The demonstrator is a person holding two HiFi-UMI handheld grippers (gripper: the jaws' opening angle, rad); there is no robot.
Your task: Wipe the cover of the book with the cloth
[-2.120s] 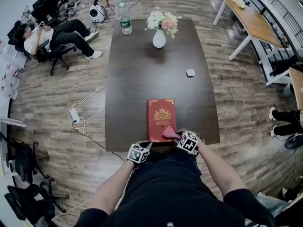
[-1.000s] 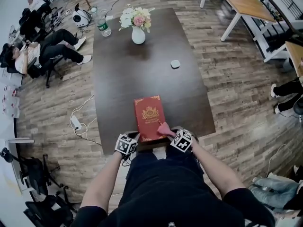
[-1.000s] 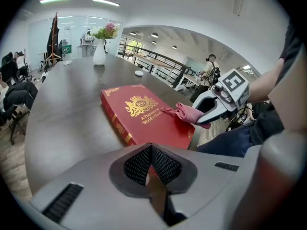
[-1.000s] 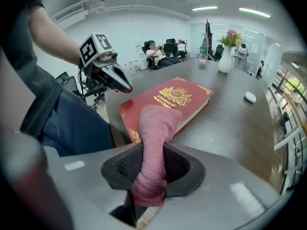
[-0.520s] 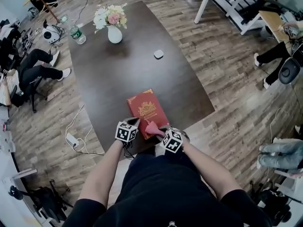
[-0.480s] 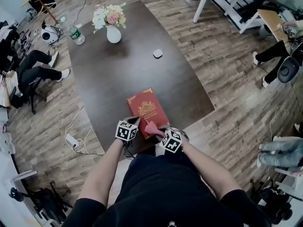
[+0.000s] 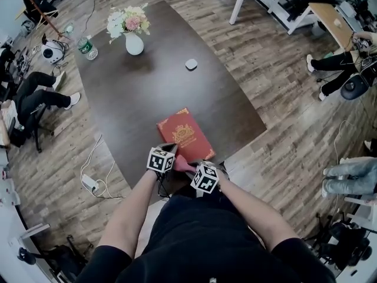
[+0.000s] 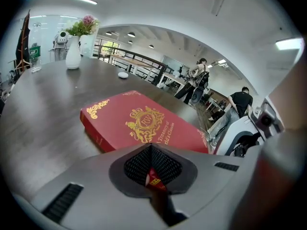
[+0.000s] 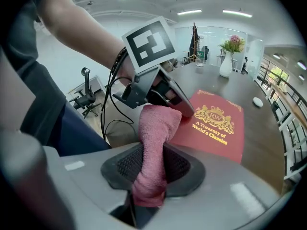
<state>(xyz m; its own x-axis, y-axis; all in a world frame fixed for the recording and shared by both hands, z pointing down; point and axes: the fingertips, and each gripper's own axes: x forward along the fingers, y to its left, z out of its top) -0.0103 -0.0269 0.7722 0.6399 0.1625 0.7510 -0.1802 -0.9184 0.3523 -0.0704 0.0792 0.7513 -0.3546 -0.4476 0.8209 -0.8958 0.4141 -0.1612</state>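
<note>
Pink cloth [image 9: 156, 123] was pinched in the right gripper [image 9: 152, 169] over the red book [image 7: 185, 138], which lay at the near edge of the table [image 7: 147, 93], its corner clamped by the left gripper [image 8: 152, 170].

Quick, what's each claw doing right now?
Left claw: closed on the book's near corner.
Right claw: closed on the cloth.

The left tongs [image 8: 151, 178] grip the near corner of the red book [image 8: 144, 123] lying flat on the dark tabletop [image 8: 43, 109], vase [image 8: 73, 54] beyond.
</note>
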